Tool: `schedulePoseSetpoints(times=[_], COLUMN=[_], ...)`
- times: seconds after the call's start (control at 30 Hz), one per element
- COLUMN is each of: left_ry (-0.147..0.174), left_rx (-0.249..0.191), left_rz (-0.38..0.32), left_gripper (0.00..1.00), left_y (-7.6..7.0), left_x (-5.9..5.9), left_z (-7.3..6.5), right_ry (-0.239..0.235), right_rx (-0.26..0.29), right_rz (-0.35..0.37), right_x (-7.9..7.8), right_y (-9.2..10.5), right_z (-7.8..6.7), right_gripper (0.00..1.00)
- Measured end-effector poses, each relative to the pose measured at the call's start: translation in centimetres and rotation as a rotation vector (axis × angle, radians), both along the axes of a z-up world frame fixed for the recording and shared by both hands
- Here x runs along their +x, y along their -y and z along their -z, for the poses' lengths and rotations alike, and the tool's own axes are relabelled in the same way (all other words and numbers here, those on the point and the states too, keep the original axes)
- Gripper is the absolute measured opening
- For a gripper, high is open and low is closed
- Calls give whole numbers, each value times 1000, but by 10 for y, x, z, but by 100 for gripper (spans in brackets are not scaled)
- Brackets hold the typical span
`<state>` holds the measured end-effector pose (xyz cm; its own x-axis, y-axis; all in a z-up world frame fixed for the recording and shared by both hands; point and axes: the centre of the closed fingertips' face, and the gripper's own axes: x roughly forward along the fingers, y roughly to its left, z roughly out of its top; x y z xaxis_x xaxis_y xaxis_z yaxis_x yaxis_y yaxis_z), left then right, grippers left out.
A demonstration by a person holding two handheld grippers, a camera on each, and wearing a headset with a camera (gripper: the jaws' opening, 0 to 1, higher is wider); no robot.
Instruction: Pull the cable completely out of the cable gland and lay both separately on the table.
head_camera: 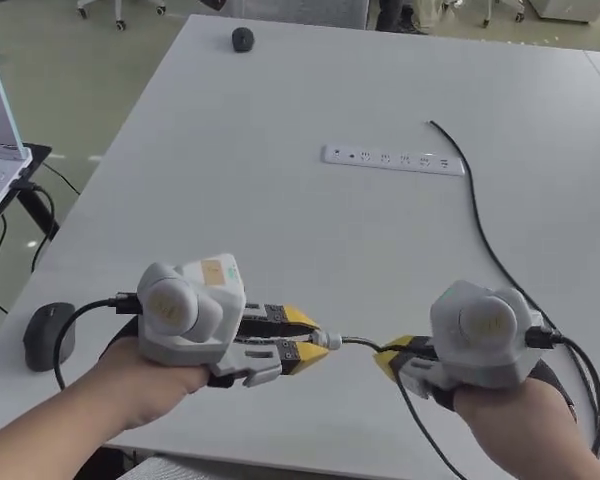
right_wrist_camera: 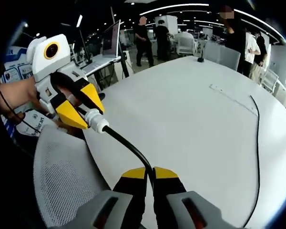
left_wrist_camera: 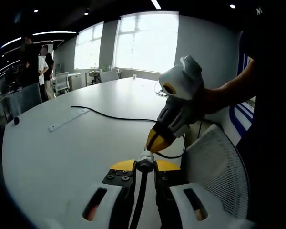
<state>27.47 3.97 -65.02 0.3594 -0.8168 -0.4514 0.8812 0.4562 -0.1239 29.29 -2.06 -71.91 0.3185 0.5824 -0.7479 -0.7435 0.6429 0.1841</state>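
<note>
White and matt, the table [head_camera: 280, 210] carries a dark grey oval computer mouse [head_camera: 48, 335] at its left edge, close to the near left corner. Just right of the mouse, above the near edge, a hand holds the left tongs [head_camera: 315, 338], whose yellow-tipped jaws are closed on a small white plastic cable gland [head_camera: 330, 340]. The gland's nose pokes out past the tips and points right. A thin black cable [head_camera: 360, 343] is still threaded through the gland. In the left gripper view it also runs back between the jaws behind the gland. From the gland's nose the cable crosses a short gap in the air, sagging slightly, and ends in the right tongs [head_camera: 383, 357], which are clamped shut on it. Gland and cable are both held off the table, between the two pairs of tongs. Farther back, right of centre, a long white power strip [head_camera: 392, 158] lies flat. A black power cord [head_camera: 480, 230] curves from beside the strip's right end toward the near right corner.
</note>
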Motion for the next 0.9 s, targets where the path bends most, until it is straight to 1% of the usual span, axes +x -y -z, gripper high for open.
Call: schedulePoseSetpoints(times=[0.03, 0.07, 0.2, 0.23, 0.33, 0.43, 0.5, 0.53, 0.57, 0.6, 0.63, 0.67, 0.7, 0.77, 0.8, 0.83, 0.9], left_ry=[-1, 1, -2, -3, -3, -2, -2, -2, 0, -1, 0, 0, -2, -4, -3, -5, -4], left_rx=[1, 2, 0, -1, 0, -2, -5, -3, -1, -1, 3, 5, 3, 3, 6, 7, 6], left_rz=[0, 0, -2, -3, -1, -2, -5, -5, -5, -6, -6, -6, -10, -10, -10, -10, -7], left_gripper=[15, 15, 15, 15, 15, 15, 15, 15, 15, 15, 15, 15, 15, 15, 15, 15, 15], left_y=[-1, -1, -2, -3, -3, -3, -3, -3, -4, -4, -5, -5, -6, -6, -6, -6, -5], left_x=[0, 0, 0, -1, -2, -2, -1, -1, -1, -1, 0, 0, 0, 0, 0, 0, -1], left_z=[0, 0, 1, 1, 2, 2, 1, 1, 1, 1, 2, 2, 2, 3, 4, 3, 3], right_ry=[-16, -11, -36, -54, -64, -58, -49, -26, -19, -4, 18, 31, 36, 49, 55, 57, 87], right_rx=[8, 1, -12, -14, -4, -6, -9, -16, -20, -15, -17, -22, -17, -1, 6, 8, 12], right_rz=[13, 23, 44, 55, 65, 63, 44, 30, 9, -12, -19, -41, -57, -66, -66, -68, -78], right_x=[0, 2, 2, 1, 0, -1, -2, -1, -2, -3, -1, -3, -4, -5, -5, -5, -4], right_y=[1, 3, 9, 11, 13, 12, 11, 11, 10, 8, 8, 8, 6, 4, 2, 1, -2], right_z=[2, 3, 9, 12, 12, 11, 11, 11, 10, 8, 6, 5, 4, 2, 0, 0, -6], right_gripper=[0, 0, 0, 0, 0, 0, 0, 0, 0, 1, 1, 1, 2, 3, 5, 10, 15])
